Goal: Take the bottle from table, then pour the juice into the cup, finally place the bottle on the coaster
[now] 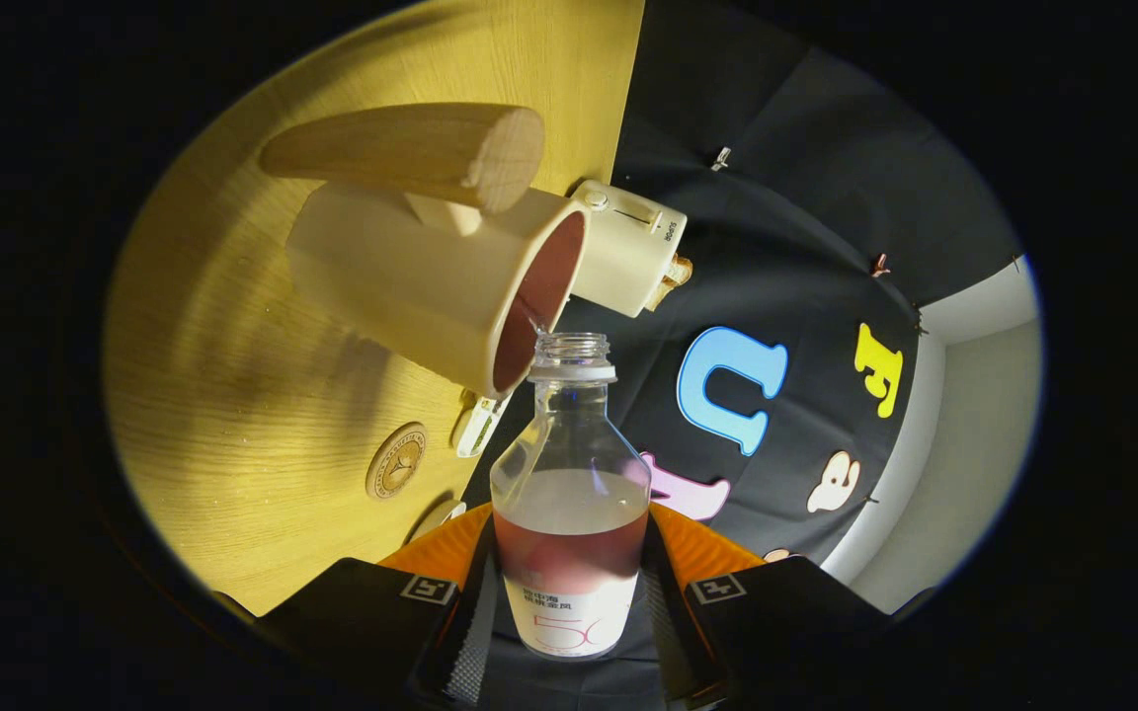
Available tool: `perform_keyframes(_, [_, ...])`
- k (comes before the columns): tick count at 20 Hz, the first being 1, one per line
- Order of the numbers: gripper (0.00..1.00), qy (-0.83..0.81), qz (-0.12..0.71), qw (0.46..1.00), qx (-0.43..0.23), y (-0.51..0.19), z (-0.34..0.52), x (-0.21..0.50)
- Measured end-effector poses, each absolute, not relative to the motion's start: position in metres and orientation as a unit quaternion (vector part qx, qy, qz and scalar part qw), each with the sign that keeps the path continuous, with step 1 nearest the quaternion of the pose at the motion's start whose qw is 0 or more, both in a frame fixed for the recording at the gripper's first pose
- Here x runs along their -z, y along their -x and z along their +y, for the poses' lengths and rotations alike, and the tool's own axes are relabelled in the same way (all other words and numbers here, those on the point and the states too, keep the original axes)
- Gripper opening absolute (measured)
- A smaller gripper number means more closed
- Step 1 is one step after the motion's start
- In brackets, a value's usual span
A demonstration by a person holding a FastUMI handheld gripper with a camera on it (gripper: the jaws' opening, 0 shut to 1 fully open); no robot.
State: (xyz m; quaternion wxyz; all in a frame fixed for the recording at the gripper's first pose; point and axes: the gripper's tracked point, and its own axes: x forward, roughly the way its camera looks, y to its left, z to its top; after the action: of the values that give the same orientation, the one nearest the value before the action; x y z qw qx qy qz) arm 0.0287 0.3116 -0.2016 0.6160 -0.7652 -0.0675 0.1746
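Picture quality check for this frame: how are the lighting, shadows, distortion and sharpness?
Gripper view: warm light on the table, fading to dark near the fingers; the cup casts a soft shadow on the wood; strong fisheye bend and a rolled scene, since the gripper holds the bottle tipped at the cup; bottle neck and coaster are sharp, no glare or motion blur.

bottle (pixel 569 494) label "50", lettering unreadable

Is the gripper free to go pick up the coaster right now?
Probably not. The gripper has its fingers clamped on the open bottle, tilted at the cup with juice left inside. The coaster lies unobstructed on the table.
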Motion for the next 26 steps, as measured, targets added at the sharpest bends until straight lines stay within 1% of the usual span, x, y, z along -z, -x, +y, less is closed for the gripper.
perform_keyframes(11, [0.70, 0.777, -0.086, 0.599, -0.172, -0.030, 0.313, 0.193])
perform_keyframes(18, [0.70, 0.793, -0.103, 0.575, -0.174, -0.033, 0.317, 0.188])
perform_keyframes(26, [0.70, 0.807, -0.147, 0.543, -0.177, -0.028, 0.329, 0.174])
